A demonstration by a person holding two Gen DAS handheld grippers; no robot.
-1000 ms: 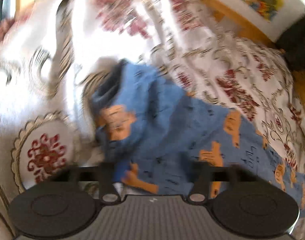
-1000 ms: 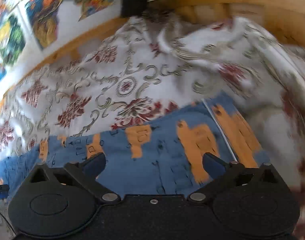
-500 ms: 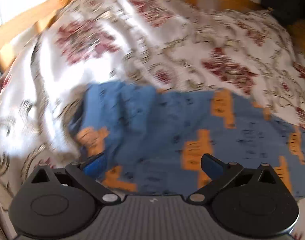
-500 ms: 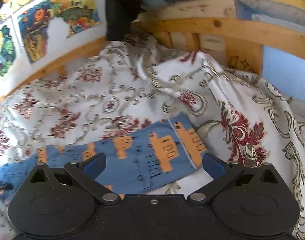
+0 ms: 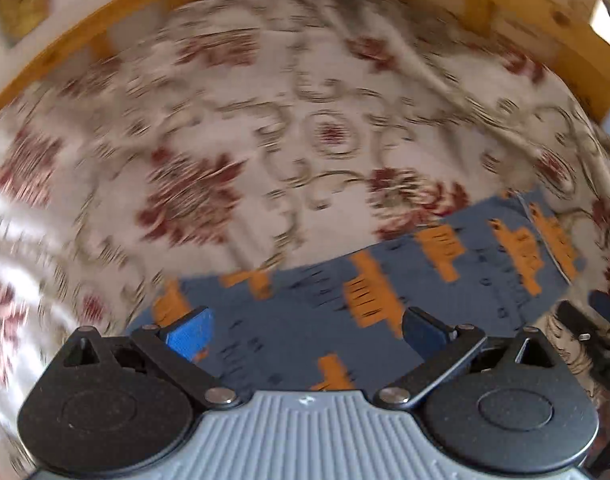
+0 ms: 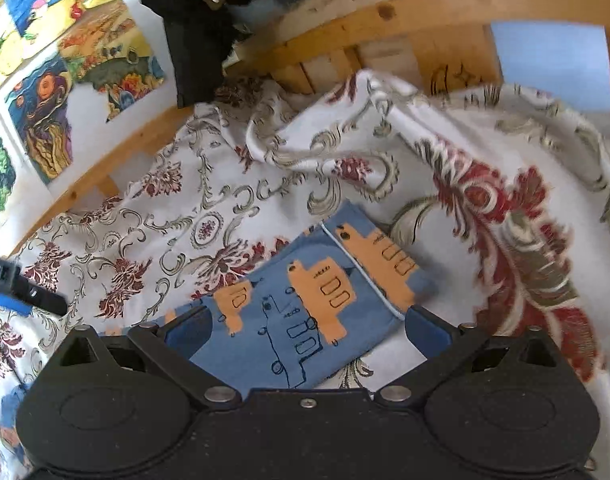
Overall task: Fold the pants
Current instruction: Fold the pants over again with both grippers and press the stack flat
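— Floral bedspread [image 6: 233, 216] all across the bed, cream with dark red blooms and grey-green scrolls, and a wooden bed frame [image 6: 425, 4] running behind it. What have you got at the right tongs [image 6: 307, 326]?

— Right tongs spread wide, nothing between them. The pants [image 6: 305, 304], blue with orange vehicle prints, lie flat on the bedspread directly ahead of the tongs and partly between the two fingers. One end of the garment, with a pale seam line, sits just past the right-hand finger.

— And beyond that?

— A bunched ridge of bedspread rises beyond the pants. Bright paintings [image 6: 65, 80] hang on the wall far off to the left of the tongs, with a dark garment [image 6: 193, 32] draped over the frame beside them.

— Over to the left tongs [image 5: 305, 330]?

— Blurry view, but they are wide apart too, gripping nothing. The pants [image 5: 385, 280] stretch as a long band just ahead of the fingers and run off to the right, where the other tool's dark tip shows at the edge. Left tongs' own tip peeks in at the far left of the right camera.
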